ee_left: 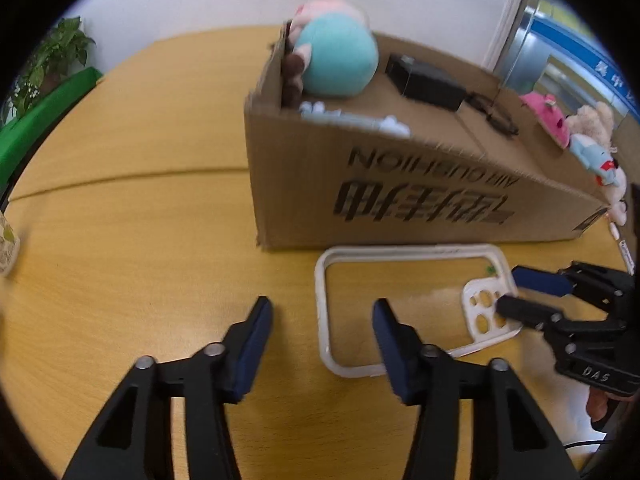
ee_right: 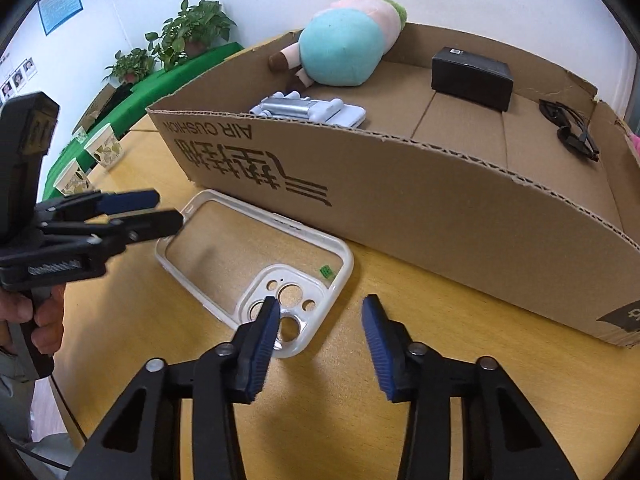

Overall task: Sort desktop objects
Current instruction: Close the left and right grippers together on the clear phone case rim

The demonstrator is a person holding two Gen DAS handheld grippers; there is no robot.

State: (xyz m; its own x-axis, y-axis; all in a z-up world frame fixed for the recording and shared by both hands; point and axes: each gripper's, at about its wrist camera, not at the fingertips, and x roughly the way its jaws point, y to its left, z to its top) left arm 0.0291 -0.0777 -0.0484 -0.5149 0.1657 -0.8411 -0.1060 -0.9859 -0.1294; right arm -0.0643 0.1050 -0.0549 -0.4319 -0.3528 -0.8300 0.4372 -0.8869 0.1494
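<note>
A clear phone case with a white rim (ee_left: 326, 312) (ee_right: 348, 260) lies flat on the wooden table in front of a cardboard box (ee_left: 400, 192) (ee_right: 440, 208). My left gripper (ee_left: 322, 320) is open, its jaws straddling the case's left end; it also shows in the right wrist view (ee_right: 170, 212). My right gripper (ee_right: 320, 320) is open and empty, its left finger over the case's camera-cutout corner; it shows in the left wrist view (ee_left: 510, 292). The box holds a teal and pink plush (ee_right: 344, 52), a grey phone stand (ee_right: 308, 110), a black box (ee_right: 472, 76) and black glasses (ee_right: 572, 132).
More plush toys (ee_left: 588, 136) sit at the box's right end. Paper cups (ee_right: 104, 148) stand on the table's far left, one at the left edge (ee_left: 6, 248). Potted plants (ee_right: 192, 28) stand on a green ledge by the wall.
</note>
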